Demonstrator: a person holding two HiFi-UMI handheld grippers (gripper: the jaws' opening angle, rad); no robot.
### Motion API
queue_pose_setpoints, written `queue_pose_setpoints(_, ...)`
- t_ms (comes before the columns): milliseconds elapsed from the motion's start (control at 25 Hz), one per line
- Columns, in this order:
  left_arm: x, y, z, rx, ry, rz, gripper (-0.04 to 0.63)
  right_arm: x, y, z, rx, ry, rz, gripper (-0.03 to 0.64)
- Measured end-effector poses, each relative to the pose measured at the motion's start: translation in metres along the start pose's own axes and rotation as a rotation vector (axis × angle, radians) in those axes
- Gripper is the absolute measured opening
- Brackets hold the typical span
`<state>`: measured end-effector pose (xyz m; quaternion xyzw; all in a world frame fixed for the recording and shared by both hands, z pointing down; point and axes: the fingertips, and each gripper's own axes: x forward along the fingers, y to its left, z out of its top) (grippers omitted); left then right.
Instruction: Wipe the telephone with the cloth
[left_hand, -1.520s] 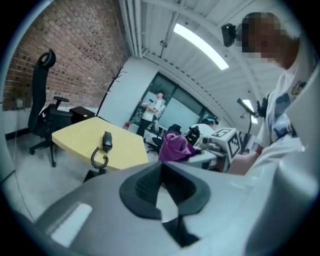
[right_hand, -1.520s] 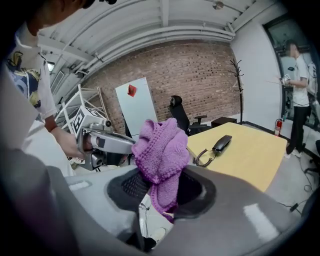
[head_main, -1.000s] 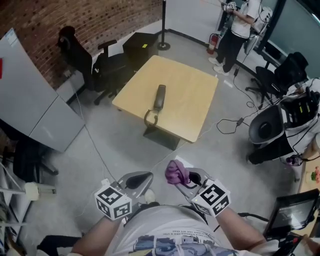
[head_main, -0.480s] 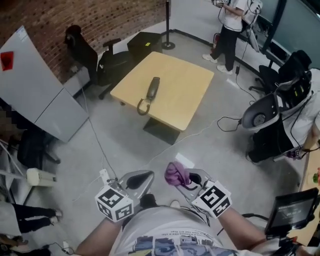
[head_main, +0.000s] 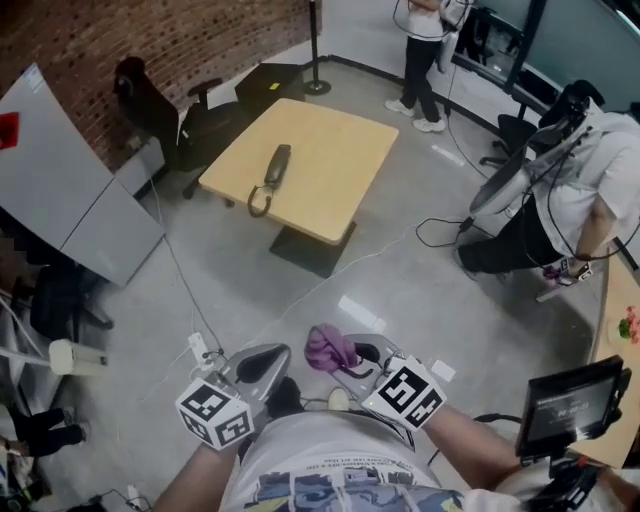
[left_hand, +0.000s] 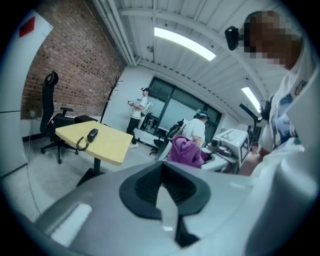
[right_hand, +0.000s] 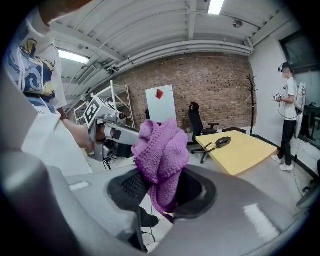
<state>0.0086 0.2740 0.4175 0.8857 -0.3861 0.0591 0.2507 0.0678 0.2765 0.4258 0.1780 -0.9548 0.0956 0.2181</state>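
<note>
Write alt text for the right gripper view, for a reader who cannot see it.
The right gripper is shut on a bunched purple cloth in the foreground. Beyond it, a black telephone lies on a yellow table in front of a brick wall, and a person stands at the far right.

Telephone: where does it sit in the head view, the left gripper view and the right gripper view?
Head view: telephone upper left of centre.
Left gripper view: telephone at left, mid-height, small and far off.
Right gripper view: telephone right of centre, beyond the purple cloth.
Shared landmark: the yellow table it lies on, in all three views.
</note>
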Motion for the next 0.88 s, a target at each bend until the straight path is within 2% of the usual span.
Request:
queue_pose_setpoints(320, 0.005, -0.006, -0.011, -0.018, 0.012, 0.019, 0.003, -0.004, 0.007, -0.008, -0.012, -0.006, 0.016, 0.121)
queue_pose_setpoints(880, 0.034, -0.013, -0.016, 0.019, 0.083, -0.048, 0.003, -0.017, -0.013, -0.02, 0.009, -0.002, -0.05, 0.121)
